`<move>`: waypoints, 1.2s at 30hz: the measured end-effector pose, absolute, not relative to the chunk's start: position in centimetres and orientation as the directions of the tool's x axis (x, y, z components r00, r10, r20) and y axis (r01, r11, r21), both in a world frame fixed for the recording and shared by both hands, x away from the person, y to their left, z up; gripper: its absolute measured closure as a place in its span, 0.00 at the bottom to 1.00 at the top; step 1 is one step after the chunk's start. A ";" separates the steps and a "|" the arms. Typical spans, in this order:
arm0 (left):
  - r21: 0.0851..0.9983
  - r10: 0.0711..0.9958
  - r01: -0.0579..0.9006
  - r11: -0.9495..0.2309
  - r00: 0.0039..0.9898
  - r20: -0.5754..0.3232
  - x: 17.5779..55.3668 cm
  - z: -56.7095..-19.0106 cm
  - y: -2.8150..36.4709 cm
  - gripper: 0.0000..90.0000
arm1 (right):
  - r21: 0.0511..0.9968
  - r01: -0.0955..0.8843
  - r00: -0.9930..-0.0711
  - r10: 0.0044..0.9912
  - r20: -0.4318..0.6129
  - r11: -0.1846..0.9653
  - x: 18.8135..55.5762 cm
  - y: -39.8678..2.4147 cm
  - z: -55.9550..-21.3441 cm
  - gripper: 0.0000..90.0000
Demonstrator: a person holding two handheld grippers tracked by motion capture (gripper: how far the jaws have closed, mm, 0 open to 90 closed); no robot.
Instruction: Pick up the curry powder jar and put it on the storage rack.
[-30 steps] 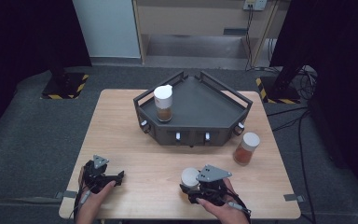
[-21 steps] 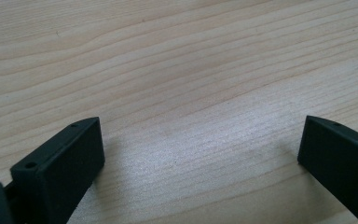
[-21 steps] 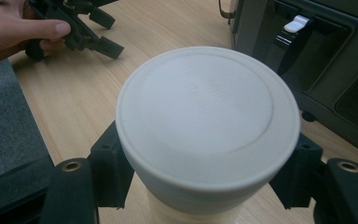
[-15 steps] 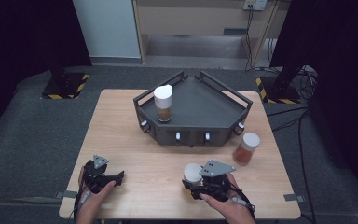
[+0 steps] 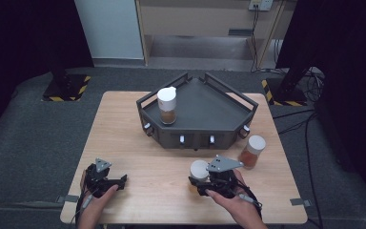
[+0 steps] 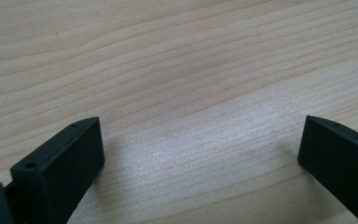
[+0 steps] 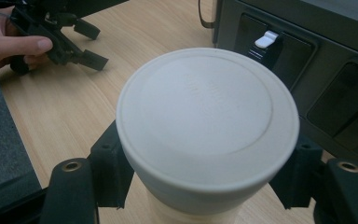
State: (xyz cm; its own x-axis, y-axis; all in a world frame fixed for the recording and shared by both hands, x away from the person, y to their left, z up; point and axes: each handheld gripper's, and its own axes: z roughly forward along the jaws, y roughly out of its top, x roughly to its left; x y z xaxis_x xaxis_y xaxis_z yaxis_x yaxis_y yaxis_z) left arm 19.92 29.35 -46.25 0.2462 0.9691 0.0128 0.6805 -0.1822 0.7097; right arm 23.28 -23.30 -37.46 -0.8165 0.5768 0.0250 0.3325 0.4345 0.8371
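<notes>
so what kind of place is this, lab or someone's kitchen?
Most likely a lab or recording workspace, not a kitchen. A light wooden table stands on grey carpet between black curtains; yellow-black hazard-striped stand bases sit on the floor, and cables trail to a wall socket behind the dark grey angular metal tray.

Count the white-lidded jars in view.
3: one jar on the tray, one on the table right of the tray, one held in the right gripper. None seems hidden.
</notes>
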 end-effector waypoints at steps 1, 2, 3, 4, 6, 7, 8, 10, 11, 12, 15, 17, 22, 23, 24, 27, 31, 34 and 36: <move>0.710 0.969 0.681 -0.182 0.246 0.013 19.9 -46.2 29.4 0.00 | 0.837 0.331 -0.817 0.577 0.023 0.436 23.3 -23.3 -37.4 0.37; 0.710 0.969 0.681 -0.182 0.246 0.013 19.9 -46.2 29.4 0.00 | 0.836 0.333 -0.816 0.578 0.023 0.436 23.4 -23.3 -37.4 0.37; 0.710 0.969 0.681 -0.183 0.246 0.013 19.9 -46.2 29.3 0.00 | 0.836 0.334 -0.815 0.578 0.024 0.436 23.5 -23.3 -37.4 0.37; 0.710 0.969 0.681 -0.183 0.246 0.013 19.9 -46.2 29.3 0.00 | 0.835 0.335 -0.815 0.579 0.024 0.436 23.6 -23.3 -37.3 0.37; 0.710 0.969 0.680 -0.183 0.246 0.013 19.9 -46.3 29.3 0.00 | 0.835 0.336 -0.814 0.580 0.026 0.435 23.8 -23.3 -37.2 0.37; 0.710 0.969 0.680 -0.183 0.247 0.014 20.0 -46.2 29.3 0.00 | 0.836 0.336 -0.814 0.581 0.026 0.434 23.9 -23.3 -37.1 0.37; 0.710 0.969 0.680 -0.184 0.247 0.014 20.0 -46.2 29.3 0.00 | 0.835 0.336 -0.814 0.581 0.025 0.435 23.9 -23.3 -37.1 0.37; 0.709 0.969 0.681 -0.185 0.248 0.015 20.0 -46.2 29.3 0.00 | 0.836 0.336 -0.813 0.582 0.024 0.435 24.2 -23.3 -36.9 0.37; 0.709 0.969 0.681 -0.185 0.248 0.015 20.0 -46.2 29.3 0.00 | 0.835 0.337 -0.813 0.582 0.024 0.435 24.3 -23.3 -36.8 0.37; 0.709 0.969 0.681 -0.185 0.247 0.015 20.0 -46.2 29.3 0.00 | 0.836 0.334 -0.812 0.583 0.021 0.435 24.4 -23.3 -36.7 0.37; 0.708 0.969 0.681 -0.185 0.247 0.015 20.1 -46.2 29.3 0.00 | 0.835 0.336 -0.811 0.585 0.020 0.436 24.6 -23.3 -36.5 0.37; 0.709 0.969 0.681 -0.184 0.246 0.015 20.1 -46.2 29.3 0.00 | 0.834 0.336 -0.810 0.586 0.019 0.438 24.9 -23.3 -36.2 0.37; 0.709 0.970 0.681 -0.183 0.244 0.015 20.1 -46.2 29.2 0.00 | 0.834 0.339 -0.805 0.594 0.017 0.435 25.4 -23.4 -35.9 0.37; 0.709 0.970 0.681 -0.183 0.244 0.015 20.1 -46.2 29.2 0.00 | 0.834 0.339 -0.804 0.595 0.017 0.435 25.5 -23.4 -35.9 0.37; 0.709 0.970 0.681 -0.183 0.244 0.015 20.1 -46.2 29.2 0.00 | 0.834 0.339 -0.803 0.596 0.015 0.436 25.5 -23.4 -35.8 0.37; 0.709 0.970 0.682 -0.180 0.241 0.015 20.2 -46.2 29.1 0.00 | 0.832 0.340 -0.802 0.597 0.014 0.438 25.8 -23.4 -35.6 0.37; 0.709 0.970 0.682 -0.180 0.241 0.015 20.2 -46.2 29.1 0.00 | 0.830 0.341 -0.802 0.597 0.012 0.441 26.2 -23.2 -35.3 0.37; 0.709 0.971 0.682 -0.180 0.241 0.015 20.2 -46.2 29.1 0.00 | 0.831 0.336 -0.802 0.597 0.005 0.444 26.3 -23.0 -35.0 0.37; 0.709 0.970 0.682 -0.180 0.241 0.015 20.2 -46.2 29.1 0.00 | 0.831 0.335 -0.801 0.598 0.003 0.445 26.4 -22.9 -34.8 0.37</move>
